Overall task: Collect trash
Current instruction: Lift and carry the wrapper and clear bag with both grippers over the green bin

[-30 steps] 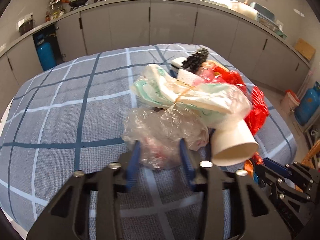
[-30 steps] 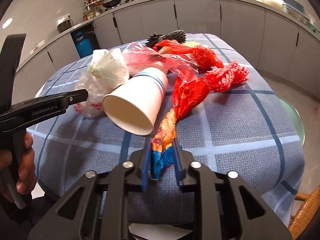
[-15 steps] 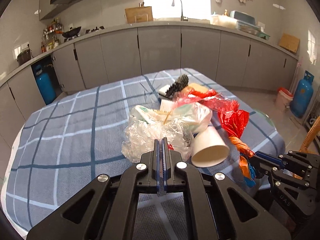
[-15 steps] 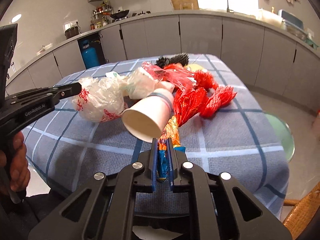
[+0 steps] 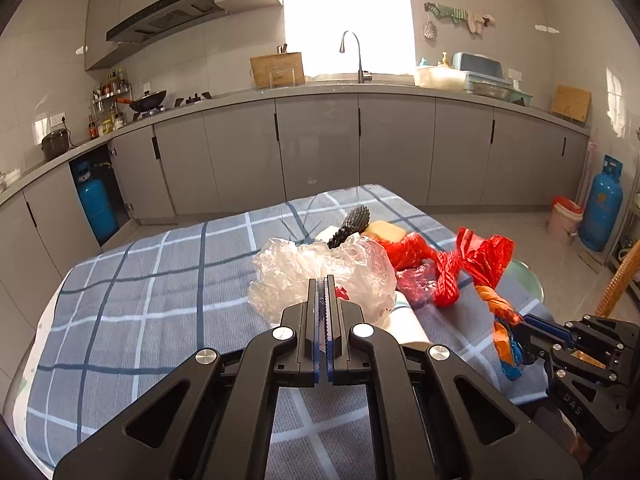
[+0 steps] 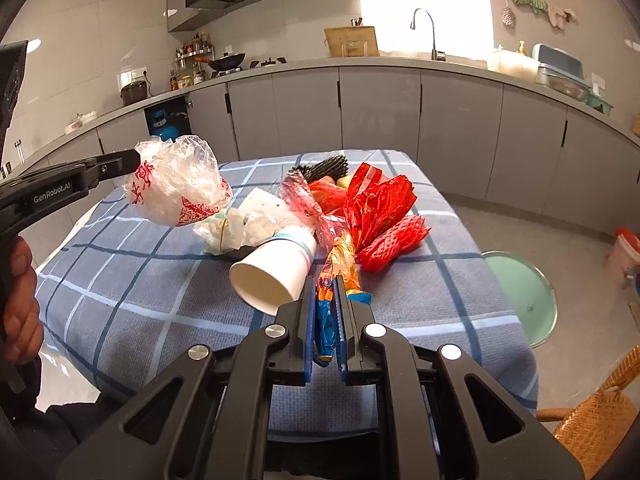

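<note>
My left gripper (image 5: 323,288) is shut on a crumpled clear plastic bag with red print (image 5: 320,272) and holds it lifted above the table; the bag also shows in the right wrist view (image 6: 176,182). My right gripper (image 6: 323,292) is shut on an orange and blue snack wrapper (image 6: 340,264), raised a little over the cloth; the wrapper also shows in the left wrist view (image 5: 502,320). A white paper cup (image 6: 276,268) lies on its side on the checked tablecloth (image 6: 120,280), beside red plastic wrap (image 6: 380,200), red mesh netting (image 6: 394,242) and another clear bag (image 6: 236,228).
A black brush (image 6: 324,166) and a yellow item (image 5: 386,231) lie behind the pile. A green round stool (image 6: 520,292) stands right of the table, a wicker chair (image 6: 596,420) at the lower right. Grey cabinets (image 5: 320,148) run behind; blue gas cylinders (image 5: 602,204) stand by them.
My left gripper closed on the clear bag and lifted it off the pile. My right gripper closed on the snack wrapper and raised it. Both pulled back from the table.
</note>
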The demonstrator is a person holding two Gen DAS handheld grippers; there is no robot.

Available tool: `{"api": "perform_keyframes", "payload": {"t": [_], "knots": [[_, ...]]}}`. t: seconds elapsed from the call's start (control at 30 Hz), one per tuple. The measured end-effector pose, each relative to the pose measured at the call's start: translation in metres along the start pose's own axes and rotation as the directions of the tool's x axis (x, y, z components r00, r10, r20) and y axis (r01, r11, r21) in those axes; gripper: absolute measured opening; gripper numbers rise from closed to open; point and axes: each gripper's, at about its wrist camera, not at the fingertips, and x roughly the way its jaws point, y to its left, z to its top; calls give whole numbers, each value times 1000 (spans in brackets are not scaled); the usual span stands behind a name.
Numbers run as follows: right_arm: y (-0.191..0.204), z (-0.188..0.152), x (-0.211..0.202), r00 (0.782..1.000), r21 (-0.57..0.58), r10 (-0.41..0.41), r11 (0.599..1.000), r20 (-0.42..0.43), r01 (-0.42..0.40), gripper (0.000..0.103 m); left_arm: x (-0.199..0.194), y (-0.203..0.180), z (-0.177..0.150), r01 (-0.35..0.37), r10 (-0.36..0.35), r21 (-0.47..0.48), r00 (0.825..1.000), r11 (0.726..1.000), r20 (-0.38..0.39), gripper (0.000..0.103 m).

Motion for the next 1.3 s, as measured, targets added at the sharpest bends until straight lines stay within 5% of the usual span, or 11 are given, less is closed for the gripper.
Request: {"api": "perform_keyframes", "payload": {"t": [0.37,0.83,1.3], "knots": [[-36,9,-6,998,48,-63,997,31,61,10,21,-42,30,75,-78,58,996,996,51,3],[-142,14,14,982,170,-186,968,9,182,11,68,-128,54,235,-243,155,969,960,39,3],[-244,0,59,974,273,-215,935,-69,225,11,138,-216,70,329,-333,210,943,921,-18,3]]}}
